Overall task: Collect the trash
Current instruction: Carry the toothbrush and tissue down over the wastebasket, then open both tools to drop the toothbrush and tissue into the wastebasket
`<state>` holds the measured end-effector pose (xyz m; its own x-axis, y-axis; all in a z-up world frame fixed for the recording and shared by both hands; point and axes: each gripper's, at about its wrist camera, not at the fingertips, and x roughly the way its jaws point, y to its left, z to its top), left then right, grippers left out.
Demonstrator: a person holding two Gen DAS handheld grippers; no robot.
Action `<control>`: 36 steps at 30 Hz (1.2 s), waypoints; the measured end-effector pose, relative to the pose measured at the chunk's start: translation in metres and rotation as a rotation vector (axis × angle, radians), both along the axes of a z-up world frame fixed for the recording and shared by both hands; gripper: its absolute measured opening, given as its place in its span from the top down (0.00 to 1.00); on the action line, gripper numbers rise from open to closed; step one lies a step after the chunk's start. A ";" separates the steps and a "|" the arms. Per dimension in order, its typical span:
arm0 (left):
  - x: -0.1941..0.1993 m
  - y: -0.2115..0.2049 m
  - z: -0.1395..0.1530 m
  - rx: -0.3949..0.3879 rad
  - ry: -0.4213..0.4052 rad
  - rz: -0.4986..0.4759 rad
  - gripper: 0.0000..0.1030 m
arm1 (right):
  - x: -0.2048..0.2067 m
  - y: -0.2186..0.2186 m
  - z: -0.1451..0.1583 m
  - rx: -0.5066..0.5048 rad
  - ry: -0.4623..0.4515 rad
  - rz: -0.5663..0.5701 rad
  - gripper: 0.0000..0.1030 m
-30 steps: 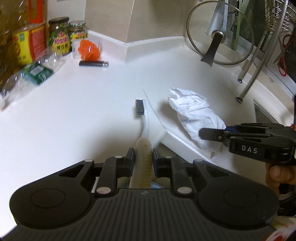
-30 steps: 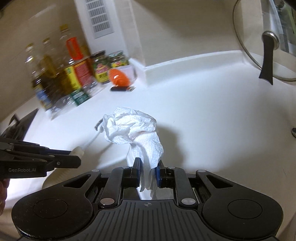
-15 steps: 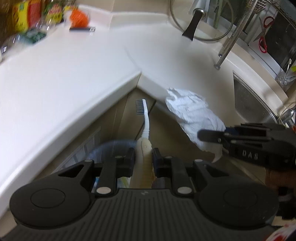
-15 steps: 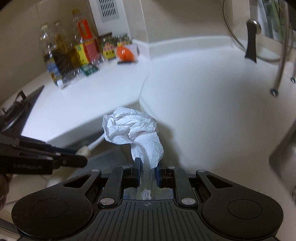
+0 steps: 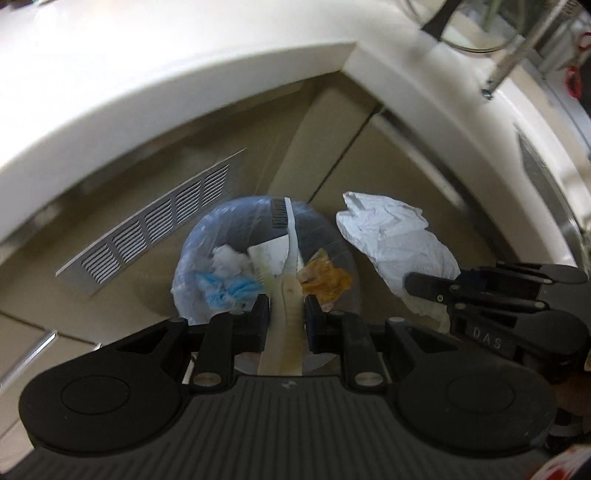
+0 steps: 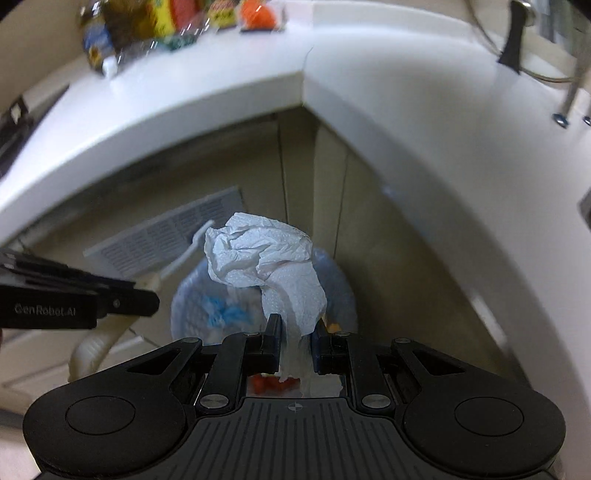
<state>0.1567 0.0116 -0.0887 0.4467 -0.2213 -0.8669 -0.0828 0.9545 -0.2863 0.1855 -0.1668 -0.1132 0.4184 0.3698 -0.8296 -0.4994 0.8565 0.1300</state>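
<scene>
My left gripper [image 5: 286, 314] is shut on the handle of a white toothbrush [image 5: 291, 258] whose dark bristles point away from me, over a round bin [image 5: 192, 251] lined with a bluish bag. The bin holds white, blue and yellow-brown scraps. My right gripper [image 6: 295, 332] is shut on a crumpled white paper towel [image 6: 266, 258], held above the same bin [image 6: 343, 291]. In the left wrist view the right gripper [image 5: 417, 284] and paper towel [image 5: 395, 243] hang just right of the bin. In the right wrist view the left gripper [image 6: 147, 295] with the toothbrush [image 6: 184, 254] sits at the left.
A white corner countertop [image 5: 147, 74] overhangs beige cabinet doors [image 5: 332, 122] behind the bin. A white vent grille [image 5: 155, 221] is set in the cabinet on the left. Bottles and jars [image 6: 155, 22] stand on the counter. A pot lid [image 6: 517, 37] leans at the back right.
Both grippers have come off the countertop and down in front of the cabinets, carrying the toothbrush and the paper towel. The lined bin has come into view beneath them.
</scene>
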 end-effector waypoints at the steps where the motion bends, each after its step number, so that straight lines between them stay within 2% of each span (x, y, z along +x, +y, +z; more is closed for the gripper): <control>1: 0.000 0.000 -0.002 0.002 0.006 0.008 0.83 | 0.002 0.000 -0.002 -0.003 0.004 0.007 0.84; 11: 0.004 0.005 -0.010 0.018 0.044 0.063 0.83 | 0.013 0.002 -0.010 0.007 0.028 0.051 0.84; 36: 0.027 -0.002 -0.032 0.024 0.091 0.079 0.83 | 0.016 0.006 -0.017 0.015 0.065 -0.002 0.84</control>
<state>0.1841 0.0093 -0.1205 0.3811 -0.1673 -0.9093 -0.1826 0.9505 -0.2514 0.2019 -0.1613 -0.1307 0.3644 0.3816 -0.8495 -0.4882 0.8551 0.1747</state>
